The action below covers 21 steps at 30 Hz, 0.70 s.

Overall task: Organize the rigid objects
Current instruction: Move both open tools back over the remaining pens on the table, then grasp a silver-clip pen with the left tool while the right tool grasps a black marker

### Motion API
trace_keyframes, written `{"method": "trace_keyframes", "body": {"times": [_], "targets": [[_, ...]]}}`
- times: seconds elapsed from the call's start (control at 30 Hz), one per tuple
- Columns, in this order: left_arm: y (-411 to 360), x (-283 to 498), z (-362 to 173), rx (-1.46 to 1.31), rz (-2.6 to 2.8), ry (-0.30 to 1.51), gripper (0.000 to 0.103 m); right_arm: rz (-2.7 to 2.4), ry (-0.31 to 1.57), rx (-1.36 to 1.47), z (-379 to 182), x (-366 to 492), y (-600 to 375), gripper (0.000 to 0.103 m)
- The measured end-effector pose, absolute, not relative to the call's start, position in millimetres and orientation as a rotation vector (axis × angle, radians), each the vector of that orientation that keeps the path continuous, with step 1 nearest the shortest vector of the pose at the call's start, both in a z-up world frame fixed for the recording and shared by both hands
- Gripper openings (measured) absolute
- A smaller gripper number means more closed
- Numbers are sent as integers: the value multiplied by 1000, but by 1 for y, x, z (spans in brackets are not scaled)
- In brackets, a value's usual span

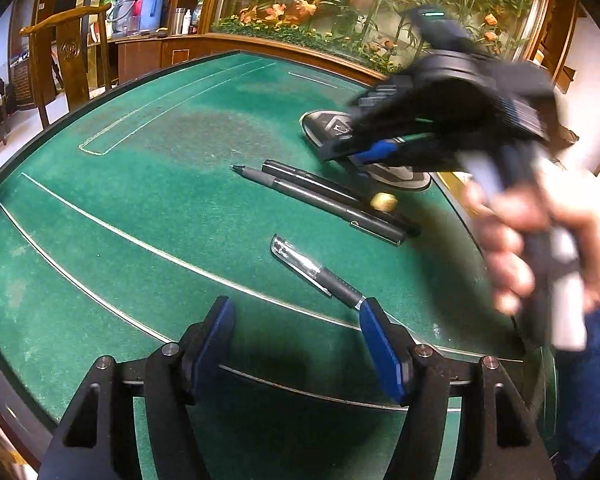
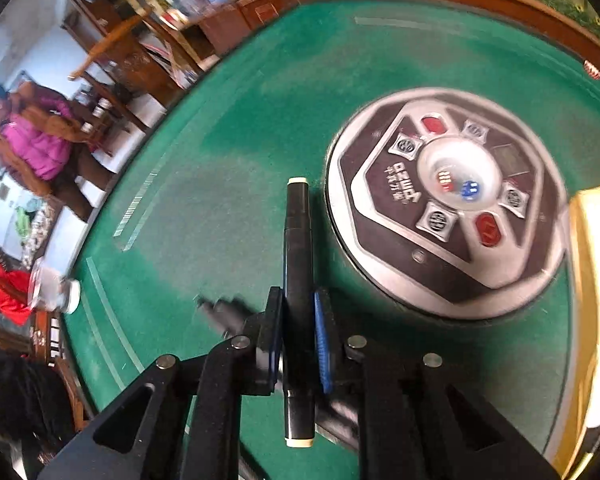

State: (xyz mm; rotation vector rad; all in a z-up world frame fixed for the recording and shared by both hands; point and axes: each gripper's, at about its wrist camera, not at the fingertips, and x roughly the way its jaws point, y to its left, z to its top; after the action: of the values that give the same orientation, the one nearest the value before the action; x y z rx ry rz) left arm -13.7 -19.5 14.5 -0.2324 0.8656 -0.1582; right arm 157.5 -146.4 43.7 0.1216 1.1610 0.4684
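We count three pens [image 1: 332, 204] on the green table [image 1: 140, 208], all left of the round dice console [image 2: 444, 208]. Left gripper [image 1: 296, 316] gapes wide, empty. Right gripper [image 2: 298, 344] clamps a fourth, a black marker [image 2: 298, 264]. Console lettering unreadable; two dice [image 2: 458, 184].

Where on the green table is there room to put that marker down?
Bare felt lies left of the two dark pens, toward the chair-side edge. It is crowded around the round dice panel, the pens and the clear-capped pen. The right gripper holds the marker.
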Motion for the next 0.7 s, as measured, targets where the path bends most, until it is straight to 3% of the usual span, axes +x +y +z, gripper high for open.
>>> {"method": "trace_keyframes", "body": {"times": [0.33, 0.7], "targets": [[-7, -18, 24, -292, -172, 914, 69, 654, 1079, -86, 63, 40, -195, 14], [17, -33, 30, -337, -117, 950, 69, 718, 1139, -138, 35, 2, -167, 14]]}}
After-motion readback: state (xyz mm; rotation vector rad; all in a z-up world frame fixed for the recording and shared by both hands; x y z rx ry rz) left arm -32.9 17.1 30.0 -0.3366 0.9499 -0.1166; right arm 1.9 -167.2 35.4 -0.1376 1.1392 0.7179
